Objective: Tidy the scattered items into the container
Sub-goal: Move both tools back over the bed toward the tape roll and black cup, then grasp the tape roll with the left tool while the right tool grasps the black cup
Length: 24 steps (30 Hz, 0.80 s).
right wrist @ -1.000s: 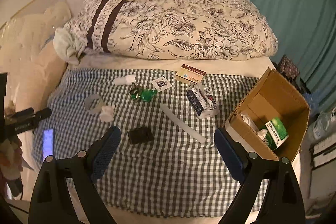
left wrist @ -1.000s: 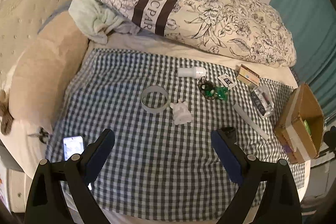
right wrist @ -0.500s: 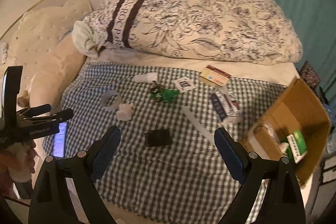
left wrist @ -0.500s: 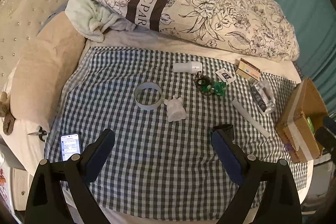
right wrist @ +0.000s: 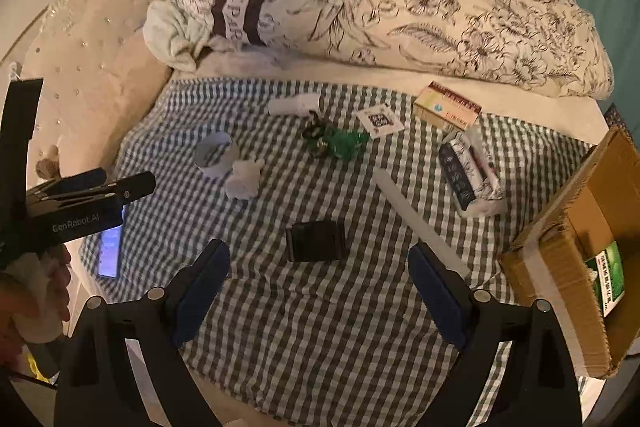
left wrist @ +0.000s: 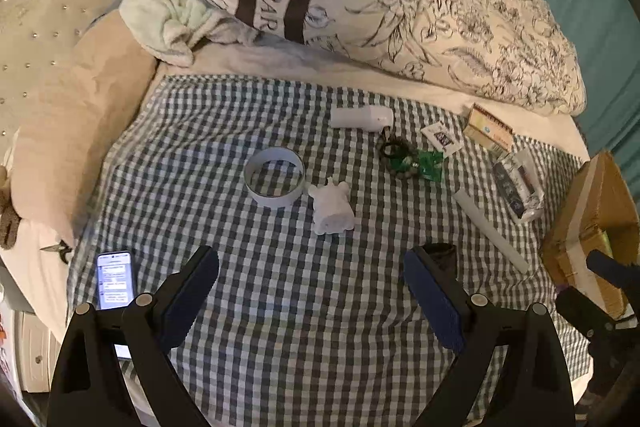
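Note:
Scattered items lie on a checked cloth (left wrist: 280, 307) on the bed: a tape ring (left wrist: 274, 182), a white figurine (left wrist: 332, 209), a white bottle (left wrist: 360, 117), a green packet with beads (left wrist: 416, 163), a small card (left wrist: 440, 138), a flat box (left wrist: 488, 133), a wrapped pack (left wrist: 518, 185), a white stick (left wrist: 492, 229) and a black box (right wrist: 316, 241). The cardboard container (right wrist: 580, 251) lies open at the right with a green box (right wrist: 610, 277) inside. My left gripper (left wrist: 312, 291) and my right gripper (right wrist: 320, 291) are both open and empty, above the cloth's near part.
A lit phone (left wrist: 115, 279) lies at the cloth's left edge. A floral duvet (left wrist: 400, 15) and a beige pillow (left wrist: 72, 123) bound the back and left. A teal curtain (left wrist: 600, 7) hangs at the right. The left gripper shows in the right wrist view (right wrist: 80, 203).
Both cameras have shifted leftward and closer over the bed; the container has slid toward the right edge of the right wrist view. Nothing has been grasped or moved.

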Tool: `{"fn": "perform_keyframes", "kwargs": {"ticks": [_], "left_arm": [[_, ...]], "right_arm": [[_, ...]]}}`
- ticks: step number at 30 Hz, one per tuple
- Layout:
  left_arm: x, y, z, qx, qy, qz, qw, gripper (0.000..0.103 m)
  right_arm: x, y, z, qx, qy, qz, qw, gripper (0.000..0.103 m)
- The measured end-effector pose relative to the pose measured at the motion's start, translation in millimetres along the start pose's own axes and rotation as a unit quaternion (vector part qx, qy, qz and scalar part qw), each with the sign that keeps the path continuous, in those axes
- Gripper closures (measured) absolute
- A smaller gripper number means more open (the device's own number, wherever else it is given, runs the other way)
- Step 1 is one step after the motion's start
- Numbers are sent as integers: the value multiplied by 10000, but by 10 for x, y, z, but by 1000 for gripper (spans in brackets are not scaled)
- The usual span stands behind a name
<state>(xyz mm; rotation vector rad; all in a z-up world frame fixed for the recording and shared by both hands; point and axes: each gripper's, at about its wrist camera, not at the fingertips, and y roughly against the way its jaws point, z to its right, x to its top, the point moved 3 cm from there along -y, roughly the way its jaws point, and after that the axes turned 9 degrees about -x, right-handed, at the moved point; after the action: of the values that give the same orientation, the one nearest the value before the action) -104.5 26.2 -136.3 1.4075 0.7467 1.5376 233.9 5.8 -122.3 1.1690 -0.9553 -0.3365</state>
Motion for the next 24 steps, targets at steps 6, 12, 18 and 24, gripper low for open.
{"fn": "perform_keyframes", "kwargs": {"ticks": [6, 12, 18, 24], "left_arm": [[77, -466, -175, -158, 12, -139, 9998, 7], [126, -916, -359, -117, -71, -261, 9996, 7], [200, -1229, -596, -151, 78, -352, 9992, 7], [246, -1438, -656, -370, 178, -349, 9985, 7]], "right_arm": [[17, -386, -181, -54, 30, -79, 9999, 12], [-70, -921, -324, -185, 52, -365, 9991, 12], [-146, -1319, -342, -320, 25, -671, 9972, 12], [-179, -1571, -324, -318, 1, -885, 9956, 12]]}}
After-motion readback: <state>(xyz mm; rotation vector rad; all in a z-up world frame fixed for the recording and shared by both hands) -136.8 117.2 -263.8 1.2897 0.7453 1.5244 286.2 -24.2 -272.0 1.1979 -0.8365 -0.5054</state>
